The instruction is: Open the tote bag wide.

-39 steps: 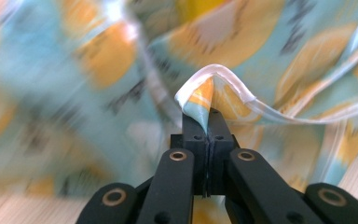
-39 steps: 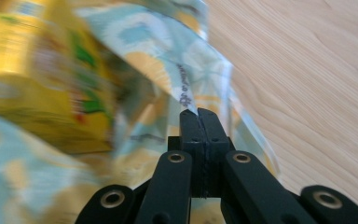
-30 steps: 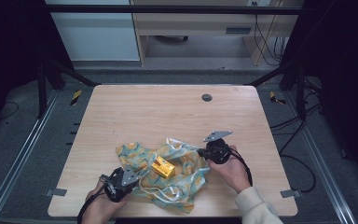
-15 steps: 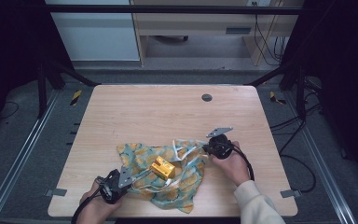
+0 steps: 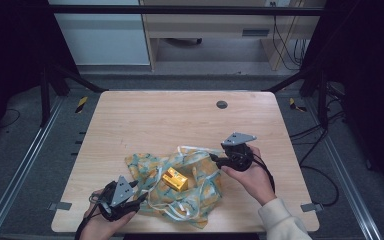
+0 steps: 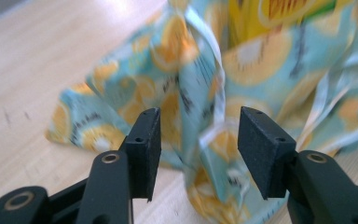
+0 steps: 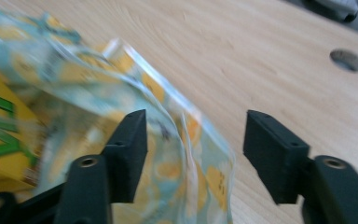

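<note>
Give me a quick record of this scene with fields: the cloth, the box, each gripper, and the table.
cloth: patterned cloth with orange slices, crumpled on the table near the front edge
box: yellow box lying on the cloth
left gripper: left gripper jaws just opened, a cloth fold between them, unpressed
right gripper: right gripper jaws just opened, cloth edge between them, not pinched
table: wooden table with a round hole near its far edge

Yellow box [image 7: 2, 140] cut off at 9 o'clock edge, print blurred, unreadable. Patterned cloth [image 6: 242, 60] blurred, runs off 12 o'clock edge. Cloth hides box base.
</note>
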